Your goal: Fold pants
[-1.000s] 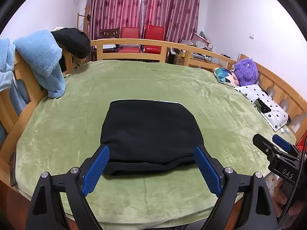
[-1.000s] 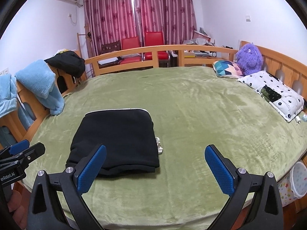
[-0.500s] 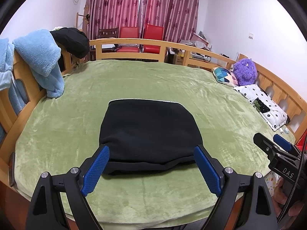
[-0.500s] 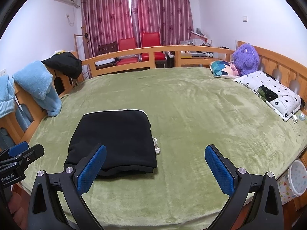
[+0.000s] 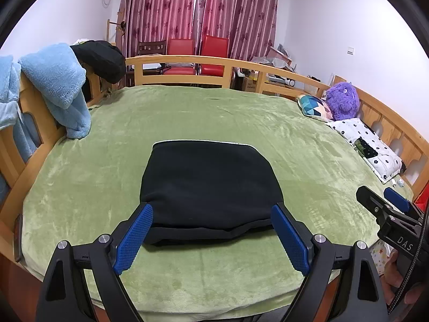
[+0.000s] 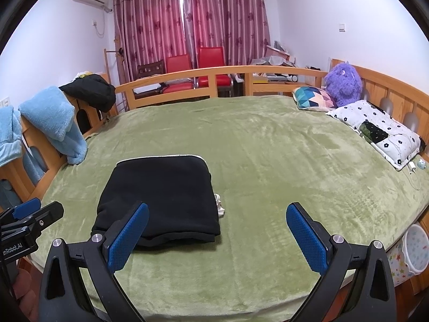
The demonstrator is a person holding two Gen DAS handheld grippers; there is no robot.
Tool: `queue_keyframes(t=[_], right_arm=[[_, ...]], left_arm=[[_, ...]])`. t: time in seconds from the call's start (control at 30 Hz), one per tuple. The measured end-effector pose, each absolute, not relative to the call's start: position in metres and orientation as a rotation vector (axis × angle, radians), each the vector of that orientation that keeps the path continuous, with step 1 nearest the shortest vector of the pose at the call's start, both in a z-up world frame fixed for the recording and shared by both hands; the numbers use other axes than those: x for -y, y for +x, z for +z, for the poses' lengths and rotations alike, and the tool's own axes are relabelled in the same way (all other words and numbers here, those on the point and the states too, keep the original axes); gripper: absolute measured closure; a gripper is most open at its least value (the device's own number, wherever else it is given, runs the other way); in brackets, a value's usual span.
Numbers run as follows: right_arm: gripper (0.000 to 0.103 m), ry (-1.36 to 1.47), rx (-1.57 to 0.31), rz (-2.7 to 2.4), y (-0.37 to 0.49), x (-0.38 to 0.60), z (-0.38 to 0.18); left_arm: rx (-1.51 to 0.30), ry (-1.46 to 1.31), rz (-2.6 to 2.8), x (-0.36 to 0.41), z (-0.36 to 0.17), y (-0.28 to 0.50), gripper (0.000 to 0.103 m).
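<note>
- pants point(image 5: 209, 187): black, folded into a compact block, lying on the green blanket point(image 5: 187, 112) near the bed's front edge. white trim shows along the far edge; a small white bit pokes out at the block's right side in the right wrist view.
- left gripper point(image 5: 211, 230): fingers wide apart, nothing between the pads, hanging just in front of the block's near edge.
- right gripper point(image 6: 217, 230): fingers also wide apart and empty, offset to the right of the pants over bare blanket.
- judgement: the fold looks essentially done, so the main risk is disturbing it.
- risk: pushing the left gripper forward would let the pads catch the near hem and slide or peel open the top layer.
- risk: plush blanket could drag on the fabric, so any nudge may skew the stack rather than shift it cleanly.
- risk: block sits near the bed edge; pulling it toward the person could tip it off.
- risk: grabbing the white bit could pull an inner layer out.
</note>
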State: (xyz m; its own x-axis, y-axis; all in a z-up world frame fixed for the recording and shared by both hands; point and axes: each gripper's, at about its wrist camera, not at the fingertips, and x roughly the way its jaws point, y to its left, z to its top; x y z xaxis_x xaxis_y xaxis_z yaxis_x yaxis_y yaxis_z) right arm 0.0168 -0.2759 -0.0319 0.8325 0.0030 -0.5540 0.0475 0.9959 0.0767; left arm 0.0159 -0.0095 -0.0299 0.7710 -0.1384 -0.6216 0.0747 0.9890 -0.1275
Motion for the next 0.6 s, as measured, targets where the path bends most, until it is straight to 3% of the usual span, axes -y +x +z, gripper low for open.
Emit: queue_keyframes(t=[0.6], right_arm=[[0.002, 0.087, -0.585, -0.026, 0.0152, 0.2731, -0.0300]], left_arm=[[-0.676, -0.102, -0.117, 0.0137, -0.0277, 0.0136, 0.013]])
